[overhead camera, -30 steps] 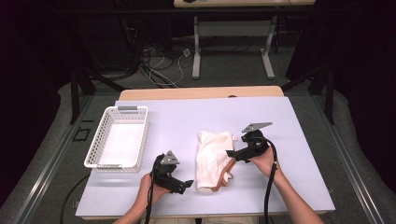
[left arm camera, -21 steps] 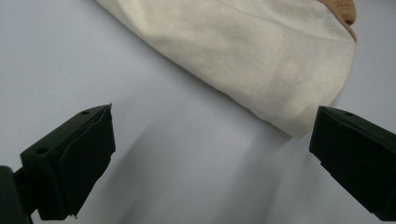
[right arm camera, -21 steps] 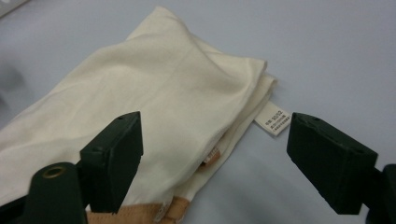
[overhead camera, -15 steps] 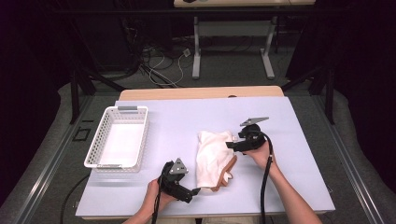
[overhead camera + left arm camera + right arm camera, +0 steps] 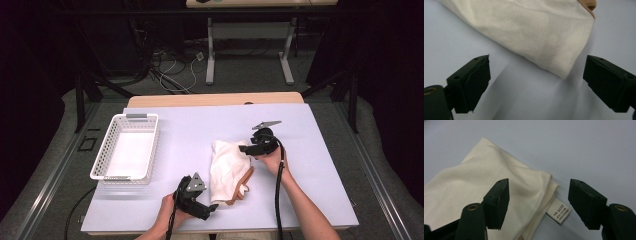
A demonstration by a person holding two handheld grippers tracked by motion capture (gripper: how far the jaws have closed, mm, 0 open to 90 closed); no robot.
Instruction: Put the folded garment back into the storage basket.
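A cream cloth with a tan edge lies crumpled at the middle of the pale lilac table. My left gripper is at the cloth's near corner. Its jaws are open and have just been closing a little, and the cloth's corner reaches in between them untouched. My right gripper is at the cloth's far right corner. Its jaws have just been closing and stand open around the folded corner, above a small white label. Neither pad presses on the fabric.
A white plastic basket stands at the left of the table, with nothing in it. A wooden strip runs along the table's far edge. Beyond it are another table's legs and cables on the floor.
My left gripper has moved right and toward the near edge, up to the cloth's near corner. The right gripper has shifted slightly left onto the far corner, and its jaws have narrowed.
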